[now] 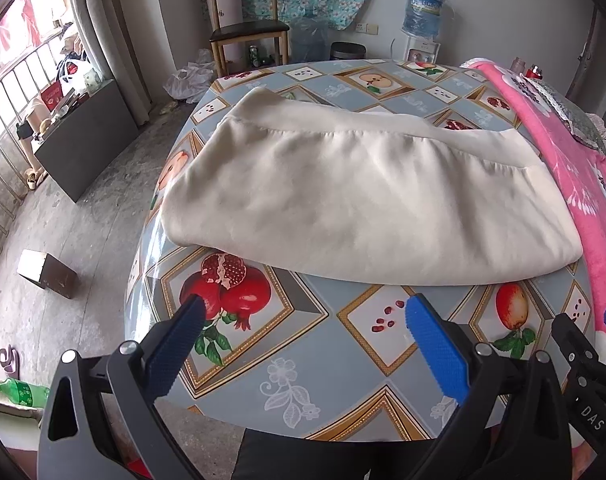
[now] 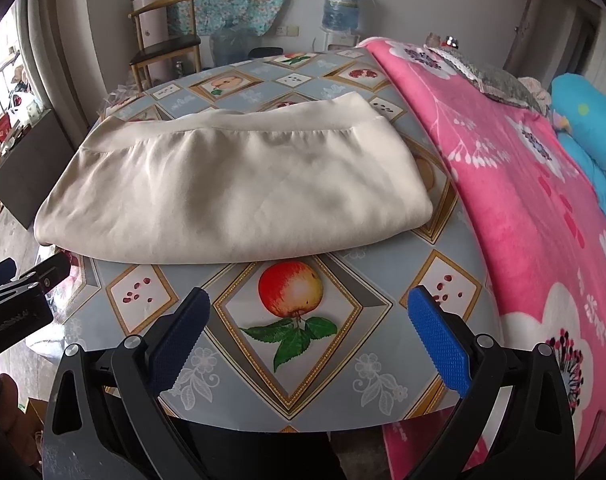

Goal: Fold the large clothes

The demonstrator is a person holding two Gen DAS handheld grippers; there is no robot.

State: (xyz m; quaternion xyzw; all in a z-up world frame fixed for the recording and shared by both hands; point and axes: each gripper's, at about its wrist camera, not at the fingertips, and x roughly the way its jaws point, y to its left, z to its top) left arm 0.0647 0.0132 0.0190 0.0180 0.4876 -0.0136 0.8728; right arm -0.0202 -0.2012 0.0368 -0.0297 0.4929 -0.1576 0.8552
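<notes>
Both grippers, left (image 1: 303, 312) and right (image 2: 309, 304), I hold spread, empty, over near table edge (image 2: 343, 412). Cream garment (image 1: 363, 200) lies folded mid-table, straight ahead, long axis crosswise; neither arm nearer.

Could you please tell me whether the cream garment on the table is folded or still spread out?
Folded: the cream garment lies as a compact layered bundle with a rounded doubled near edge, no sleeves showing.
</notes>
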